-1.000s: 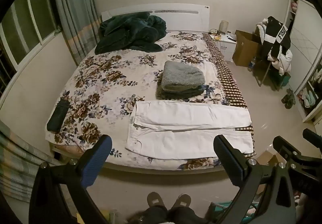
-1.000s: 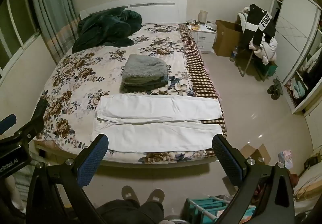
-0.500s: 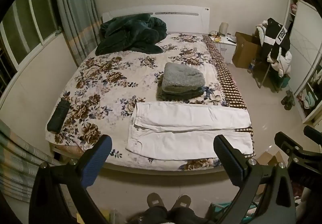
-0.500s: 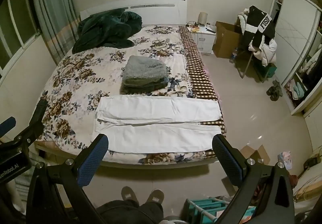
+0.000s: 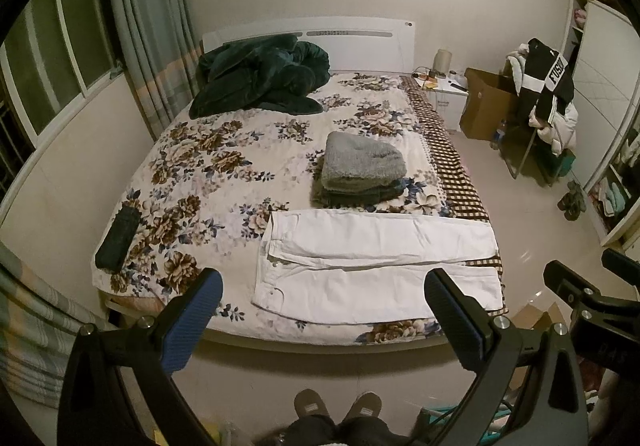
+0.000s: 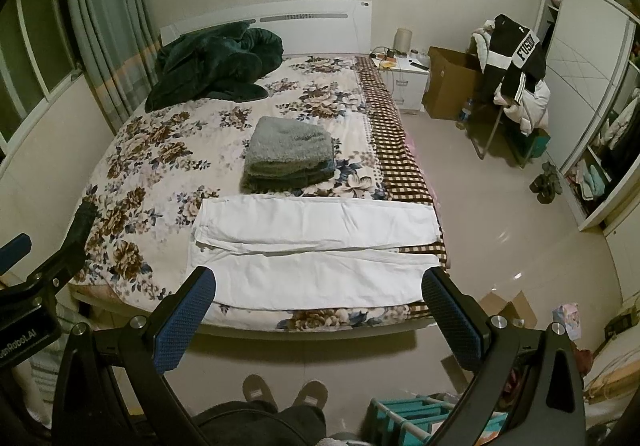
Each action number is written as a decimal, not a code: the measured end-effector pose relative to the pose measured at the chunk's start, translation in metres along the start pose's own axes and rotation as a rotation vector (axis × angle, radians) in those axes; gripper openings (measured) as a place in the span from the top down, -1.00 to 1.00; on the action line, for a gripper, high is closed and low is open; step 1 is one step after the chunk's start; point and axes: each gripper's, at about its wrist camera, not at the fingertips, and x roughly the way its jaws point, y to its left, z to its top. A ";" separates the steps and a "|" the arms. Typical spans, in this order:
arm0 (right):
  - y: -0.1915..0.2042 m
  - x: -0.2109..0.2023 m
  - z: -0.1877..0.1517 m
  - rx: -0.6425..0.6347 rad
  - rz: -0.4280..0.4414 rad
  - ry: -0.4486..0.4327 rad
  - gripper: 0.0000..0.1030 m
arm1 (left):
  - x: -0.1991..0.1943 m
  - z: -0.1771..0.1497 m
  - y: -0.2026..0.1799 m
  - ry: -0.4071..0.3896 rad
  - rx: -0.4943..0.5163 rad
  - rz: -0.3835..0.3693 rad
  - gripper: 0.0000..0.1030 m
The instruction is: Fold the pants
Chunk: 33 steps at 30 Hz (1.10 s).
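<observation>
White pants [image 5: 376, 262] lie flat across the foot of the flowered bed [image 5: 224, 173], waist to the left, both legs stretched to the right. They also show in the right wrist view [image 6: 316, 250]. My left gripper [image 5: 322, 310] is open and empty, held in the air short of the bed's front edge. My right gripper [image 6: 316, 306] is open and empty too, at about the same distance. Neither gripper touches the pants.
A stack of folded grey and dark clothes [image 5: 360, 169] sits just behind the pants. A dark green blanket [image 5: 260, 77] lies at the headboard. A dark flat object [image 5: 118, 238] lies at the bed's left edge. A chair heaped with clothes [image 5: 544, 97], a cardboard box [image 5: 484, 105] and a wardrobe stand right.
Both grippers have drifted slightly, so the view has shifted a little. The pants have not moved and both grippers stay open.
</observation>
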 end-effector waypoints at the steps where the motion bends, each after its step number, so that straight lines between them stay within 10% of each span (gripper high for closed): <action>1: 0.000 0.000 0.000 0.001 0.001 0.000 -1.00 | 0.000 0.001 -0.001 0.000 0.001 -0.001 -1.00; 33: 0.008 -0.009 0.006 0.006 0.012 -0.011 -1.00 | -0.001 0.003 0.002 -0.023 0.017 0.003 -1.00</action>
